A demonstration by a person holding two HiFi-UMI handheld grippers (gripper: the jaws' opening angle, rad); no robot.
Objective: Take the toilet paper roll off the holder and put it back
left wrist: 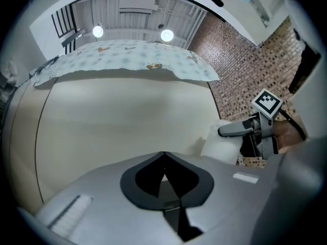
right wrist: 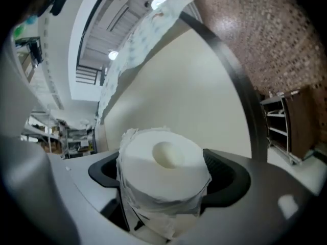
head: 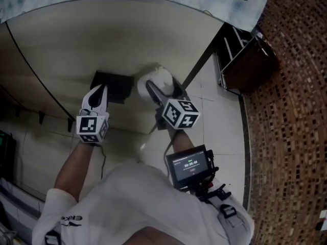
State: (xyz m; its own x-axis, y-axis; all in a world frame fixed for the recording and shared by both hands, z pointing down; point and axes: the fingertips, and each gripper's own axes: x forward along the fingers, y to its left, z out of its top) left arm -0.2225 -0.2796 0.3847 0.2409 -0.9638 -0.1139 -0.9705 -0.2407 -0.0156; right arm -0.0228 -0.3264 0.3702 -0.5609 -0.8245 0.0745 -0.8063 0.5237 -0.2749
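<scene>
White toilet paper roll [right wrist: 163, 160] sits gripped in the right gripper's [head: 155, 89] wide-set jaws, just beside the black wall holder [head: 113, 86], left gripper [head: 97, 94] pinched shut and empty; seemingly off, it next needs its core aligned with that holder.

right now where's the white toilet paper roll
The white toilet paper roll sits clamped in the right gripper, centre of the head view, just right of the black wall-mounted holder.
</scene>
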